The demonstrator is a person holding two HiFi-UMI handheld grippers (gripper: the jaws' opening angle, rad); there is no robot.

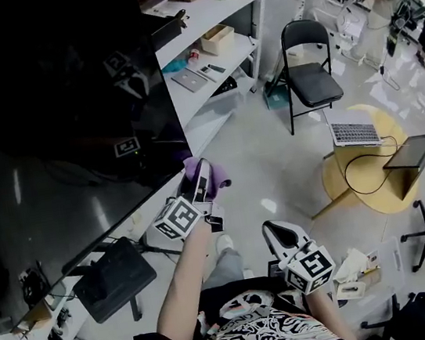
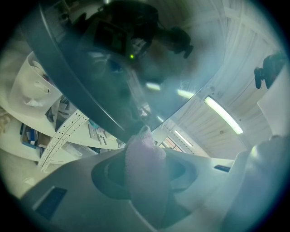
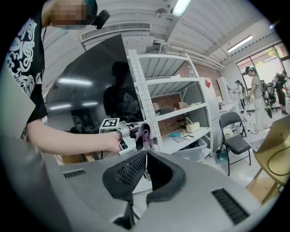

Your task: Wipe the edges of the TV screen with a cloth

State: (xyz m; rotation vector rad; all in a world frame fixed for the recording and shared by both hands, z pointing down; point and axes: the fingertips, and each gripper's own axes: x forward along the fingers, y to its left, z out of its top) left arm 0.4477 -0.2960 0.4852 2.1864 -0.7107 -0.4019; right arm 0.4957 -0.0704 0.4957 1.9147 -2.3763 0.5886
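Note:
The big black TV screen (image 1: 53, 110) fills the left of the head view; its lower right corner is near my left gripper (image 1: 200, 176). That gripper is shut on a purple cloth (image 1: 193, 167), and the cloth's tip (image 2: 144, 135) touches the screen's dark edge (image 2: 86, 102) near that corner. The right gripper view shows the same cloth (image 3: 142, 132) beside the TV (image 3: 90, 86). My right gripper (image 1: 281, 234) hangs low in front of the person's torso, apart from the TV. It is shut (image 3: 146, 154) with nothing in it.
A white shelf unit (image 1: 203, 28) with boxes stands right of the TV. A black folding chair (image 1: 310, 71) and a round yellow table (image 1: 371, 173) with a laptop (image 1: 354, 131) lie to the right. A black case (image 1: 114, 279) sits under the TV. People stand at the back right.

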